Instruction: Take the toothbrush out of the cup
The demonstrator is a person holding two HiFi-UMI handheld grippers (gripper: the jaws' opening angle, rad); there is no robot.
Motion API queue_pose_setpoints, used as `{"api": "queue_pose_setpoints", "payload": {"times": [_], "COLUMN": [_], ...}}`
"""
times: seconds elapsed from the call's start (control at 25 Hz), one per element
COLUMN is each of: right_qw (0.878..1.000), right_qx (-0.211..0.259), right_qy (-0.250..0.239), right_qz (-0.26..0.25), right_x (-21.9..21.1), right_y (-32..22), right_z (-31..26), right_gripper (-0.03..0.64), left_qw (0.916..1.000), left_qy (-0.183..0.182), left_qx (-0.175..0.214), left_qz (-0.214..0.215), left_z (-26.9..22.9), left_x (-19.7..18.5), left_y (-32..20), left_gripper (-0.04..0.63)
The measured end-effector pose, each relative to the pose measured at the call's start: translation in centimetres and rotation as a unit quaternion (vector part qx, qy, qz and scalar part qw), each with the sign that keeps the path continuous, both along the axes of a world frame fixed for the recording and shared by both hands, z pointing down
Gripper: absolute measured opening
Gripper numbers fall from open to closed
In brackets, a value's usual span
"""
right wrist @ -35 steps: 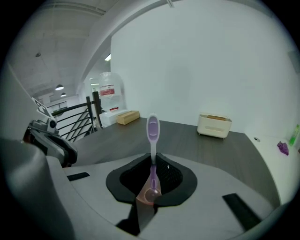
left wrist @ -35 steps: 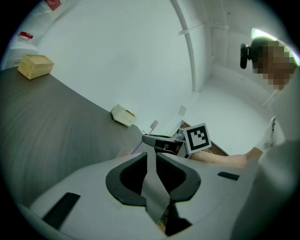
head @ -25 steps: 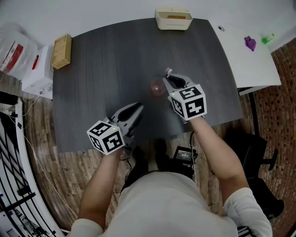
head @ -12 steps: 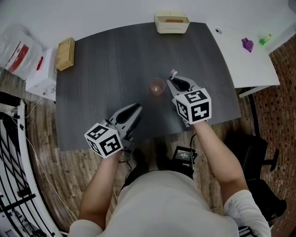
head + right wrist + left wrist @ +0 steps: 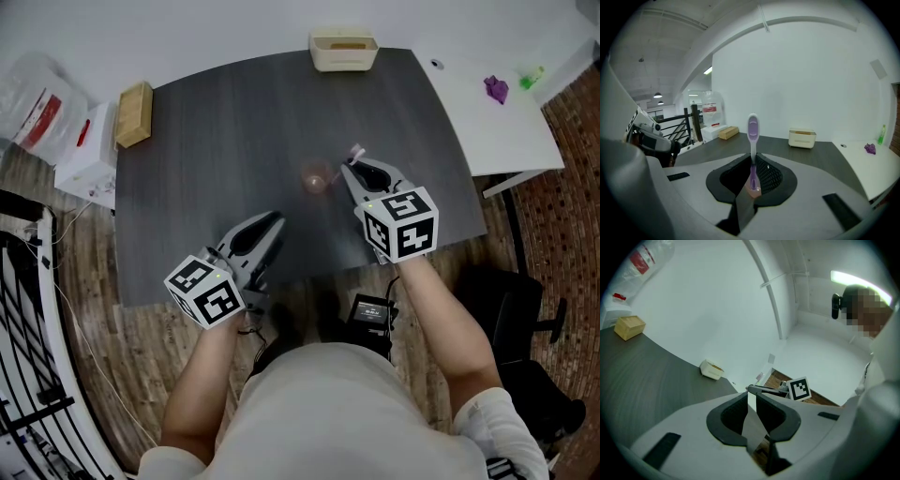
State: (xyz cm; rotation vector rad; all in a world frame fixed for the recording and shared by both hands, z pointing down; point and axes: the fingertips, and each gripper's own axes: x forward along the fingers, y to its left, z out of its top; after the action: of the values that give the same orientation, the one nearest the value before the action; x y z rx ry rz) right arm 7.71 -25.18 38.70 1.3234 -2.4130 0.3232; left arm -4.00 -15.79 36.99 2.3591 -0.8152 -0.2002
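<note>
the toothbrush (image 5: 753,130) is clamped upright in the right gripper (image 5: 351,166), just beside the cup (image 5: 317,178) at mid-table (image 5: 216,131). bare tabletop is left all round. the left gripper (image 5: 272,223), narrowly parted and empty, is held near the front edge.

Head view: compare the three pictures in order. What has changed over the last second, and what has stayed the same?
The right gripper, shut on the purple-and-white toothbrush, has drawn a little away from the cup toward the person's right, widening the gap between them. The cup stays where it was on the dark table, and the left gripper stays empty near the table's near edge.
</note>
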Motion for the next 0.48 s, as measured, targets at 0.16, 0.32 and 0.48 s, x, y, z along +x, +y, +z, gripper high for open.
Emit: {"api": "queue_pose_setpoints", "payload": {"times": [0.16, 0.32, 0.48], "right_qw": [1.000, 1.000, 1.000], "right_qx": [0.006, 0.011, 0.010], "right_qy": [-0.005, -0.012, -0.024], "right_qz": [0.001, 0.002, 0.006], "right_x": [0.0, 0.1, 0.5], "right_y": [0.9, 1.9, 2.7], "right_z": [-0.9, -1.7, -2.2], "right_gripper": [0.043, 0.043, 0.043], "left_qw": [1.0000, 1.0000, 0.9999], "left_qy": [0.004, 0.006, 0.009], "left_qx": [0.003, 0.005, 0.008], "left_qz": [0.002, 0.005, 0.005], "left_z": [-0.6, -0.9, -1.4], "left_x": [-0.1, -0.1, -0.1], "left_y": [0.5, 1.1, 1.8], "left_gripper": [0.040, 0.040, 0.040]}}
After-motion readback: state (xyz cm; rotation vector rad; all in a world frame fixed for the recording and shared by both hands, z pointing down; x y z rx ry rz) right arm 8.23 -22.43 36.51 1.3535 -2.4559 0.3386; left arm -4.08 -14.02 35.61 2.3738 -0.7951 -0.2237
